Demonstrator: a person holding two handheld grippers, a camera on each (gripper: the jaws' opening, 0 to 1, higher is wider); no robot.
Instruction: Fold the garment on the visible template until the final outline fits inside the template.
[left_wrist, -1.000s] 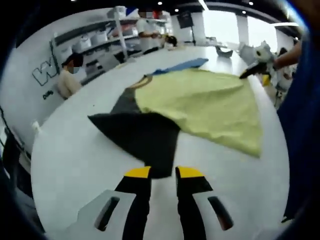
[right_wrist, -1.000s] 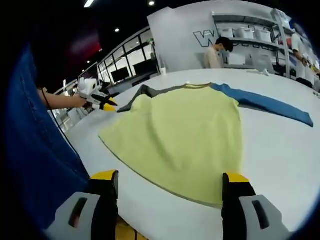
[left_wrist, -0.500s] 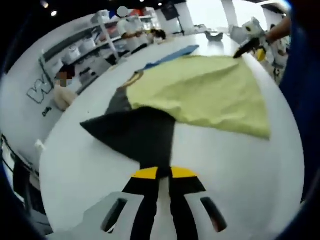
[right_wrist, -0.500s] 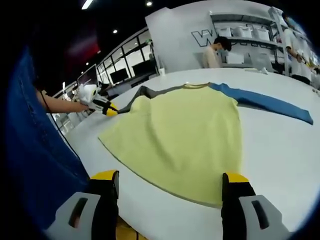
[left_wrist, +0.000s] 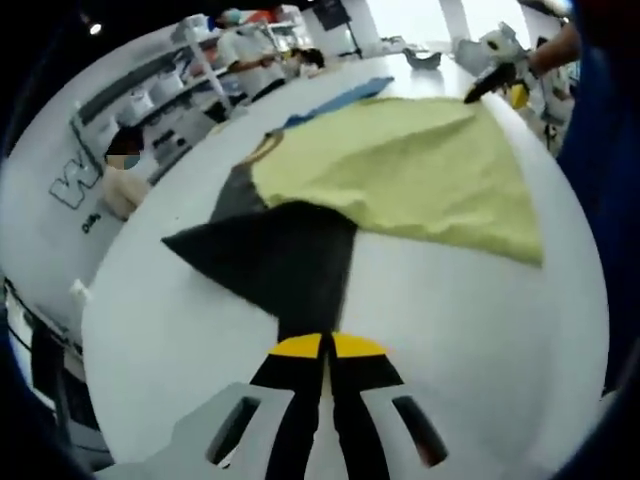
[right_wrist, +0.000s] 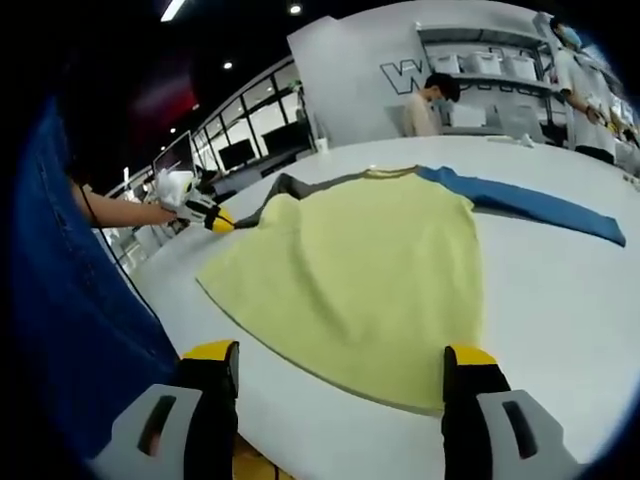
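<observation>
I have my left gripper (left_wrist: 325, 345) clenched on the cuff of the dark sleeve (left_wrist: 275, 260), because that sleeve has to be carried across onto the yellow body (left_wrist: 400, 175) first. My right gripper (right_wrist: 340, 365) hangs released at the hem, jaws wide, clamping nothing, ready to steady or take the lower edge. The garment (right_wrist: 365, 265) lies flat on the white counter (right_wrist: 560, 300), collar at twelve o'clock in the right gripper view, blue sleeve (right_wrist: 520, 205) stretched toward two o'clock. I cannot make out any template.
</observation>
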